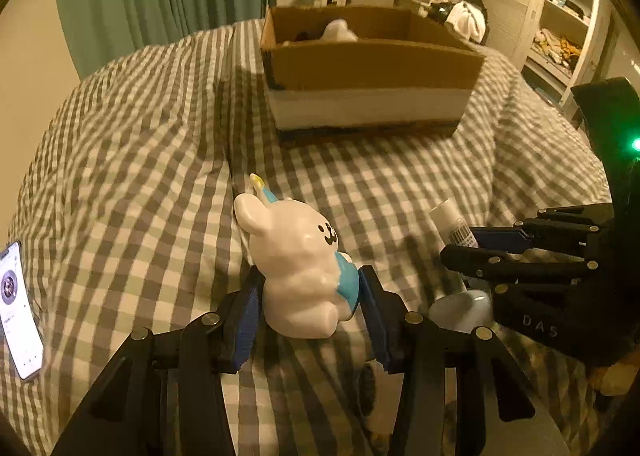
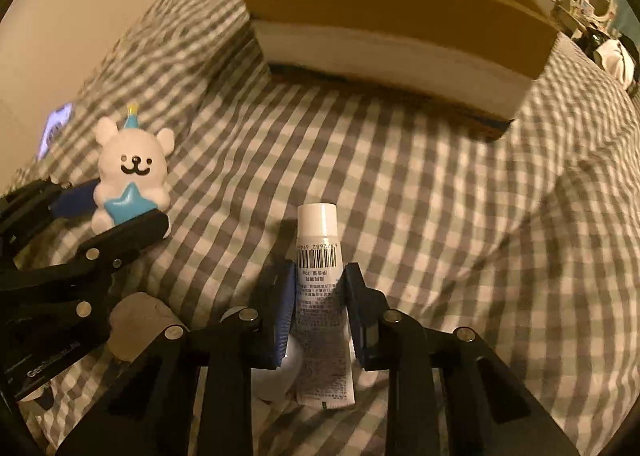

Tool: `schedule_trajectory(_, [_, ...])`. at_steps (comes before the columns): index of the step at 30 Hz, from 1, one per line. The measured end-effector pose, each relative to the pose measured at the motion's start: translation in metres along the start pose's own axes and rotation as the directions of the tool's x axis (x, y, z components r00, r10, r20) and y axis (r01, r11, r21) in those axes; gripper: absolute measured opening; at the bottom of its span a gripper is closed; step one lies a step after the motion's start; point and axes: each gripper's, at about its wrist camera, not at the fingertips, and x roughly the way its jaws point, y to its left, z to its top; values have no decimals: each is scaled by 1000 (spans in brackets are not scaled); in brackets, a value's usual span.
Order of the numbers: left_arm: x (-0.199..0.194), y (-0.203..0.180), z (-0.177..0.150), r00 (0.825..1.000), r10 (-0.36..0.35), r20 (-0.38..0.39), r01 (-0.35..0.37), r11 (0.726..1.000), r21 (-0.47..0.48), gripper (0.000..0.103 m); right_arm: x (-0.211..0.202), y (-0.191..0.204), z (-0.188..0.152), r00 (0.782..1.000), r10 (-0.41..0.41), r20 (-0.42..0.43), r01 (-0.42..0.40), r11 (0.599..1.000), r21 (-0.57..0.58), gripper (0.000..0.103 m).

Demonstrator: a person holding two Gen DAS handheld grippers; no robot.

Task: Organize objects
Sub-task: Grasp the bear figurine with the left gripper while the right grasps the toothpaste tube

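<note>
Now both grippers are gripping: left gripper [image 1: 310, 306] pinching the bear [image 1: 296, 264], right gripper [image 2: 319, 308] clamping the tube [image 2: 320, 296], its long axis running along the fingers toward the box [image 2: 400, 16] ahead.

Bear figurine [image 1: 298, 268] on the bed [image 1: 160, 160], left of the tube [image 2: 320, 296]. Cardboard box [image 1: 372, 68] farther back on the bed, a rounded item [image 1: 338, 31] inside. Phone [image 1: 18, 312] lying far left of the figurine.
</note>
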Motion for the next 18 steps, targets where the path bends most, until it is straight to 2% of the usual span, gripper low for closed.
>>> schedule_trajectory(8, [-33, -10, 9, 998, -6, 63, 5, 1000, 19, 48, -46, -1, -1, 994, -46, 102, 47, 999, -8, 24])
schedule_trajectory(18, [-81, -15, 24, 990, -2, 145, -1, 1000, 16, 48, -122, 4, 7, 969, -78, 234, 89, 995, -36, 24])
